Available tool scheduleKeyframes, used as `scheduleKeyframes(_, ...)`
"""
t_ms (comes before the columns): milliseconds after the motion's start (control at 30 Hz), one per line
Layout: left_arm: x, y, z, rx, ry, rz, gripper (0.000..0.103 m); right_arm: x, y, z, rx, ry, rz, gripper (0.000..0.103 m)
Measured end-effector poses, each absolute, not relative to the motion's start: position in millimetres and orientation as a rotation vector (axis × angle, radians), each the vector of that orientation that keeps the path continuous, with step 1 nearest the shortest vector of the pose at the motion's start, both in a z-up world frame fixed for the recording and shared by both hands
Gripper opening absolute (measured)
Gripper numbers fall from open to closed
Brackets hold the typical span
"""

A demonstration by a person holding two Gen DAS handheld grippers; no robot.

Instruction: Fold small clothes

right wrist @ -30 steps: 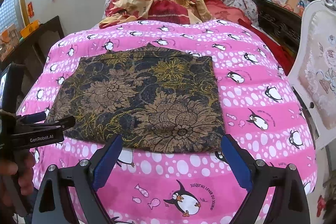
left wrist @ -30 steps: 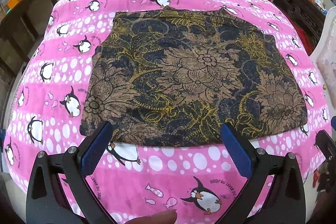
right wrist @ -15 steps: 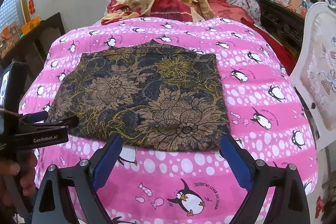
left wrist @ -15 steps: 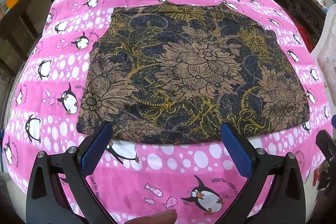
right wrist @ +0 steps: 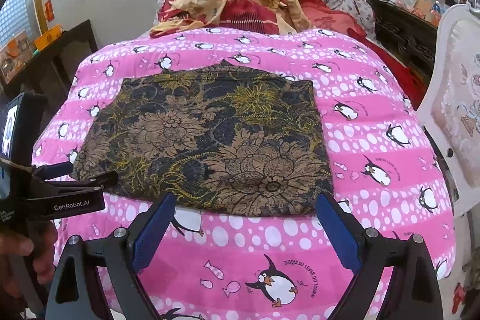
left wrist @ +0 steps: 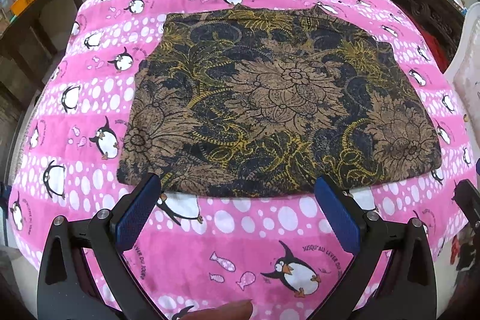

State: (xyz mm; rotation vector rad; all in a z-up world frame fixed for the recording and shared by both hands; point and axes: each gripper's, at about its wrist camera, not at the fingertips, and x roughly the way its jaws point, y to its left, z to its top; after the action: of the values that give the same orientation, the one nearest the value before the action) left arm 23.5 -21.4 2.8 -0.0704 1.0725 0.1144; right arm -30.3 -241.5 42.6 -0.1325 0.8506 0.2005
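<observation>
A dark brown and navy floral garment (left wrist: pixel 279 107) lies flat on a pink penguin blanket (left wrist: pixel 240 230), also seen in the right wrist view as the garment (right wrist: pixel 210 146) on the blanket (right wrist: pixel 375 185). My left gripper (left wrist: pixel 237 200) stands open just short of the garment's near hem, nothing between its blue pads. My right gripper (right wrist: pixel 244 218) is likewise open at the near hem, toward the garment's right half. From the right wrist view, the left gripper (right wrist: pixel 75 179) shows side-on at the garment's near left corner, held by a hand (right wrist: pixel 21 254).
A heap of red and yellow bedding (right wrist: pixel 240 8) lies at the far end of the bed. A dark wooden cabinet (right wrist: pixel 60 56) stands on the left, a white upholstered chair (right wrist: pixel 459 116) on the right and dark carved furniture (right wrist: pixel 405 32) behind it.
Both grippers have drawn back slightly and lifted their view; the garment sits a little farther off. It has not moved on the blanket and both grippers stay open.
</observation>
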Motion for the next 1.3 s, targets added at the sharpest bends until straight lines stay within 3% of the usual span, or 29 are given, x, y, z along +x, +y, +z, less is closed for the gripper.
scheduleKeyframes(633, 18, -28, 5, -0.075, 1.073, 0.108, 0.103, -43, -243, 45, -0.135, 0.848, 0.209, 0.094)
scheduleKeyframes(1300, 36, -21, -32, -0.101, 1.154, 0.115, 0.103, -11, -242, 4, -0.153, 1.008, 0.159, 0.094)
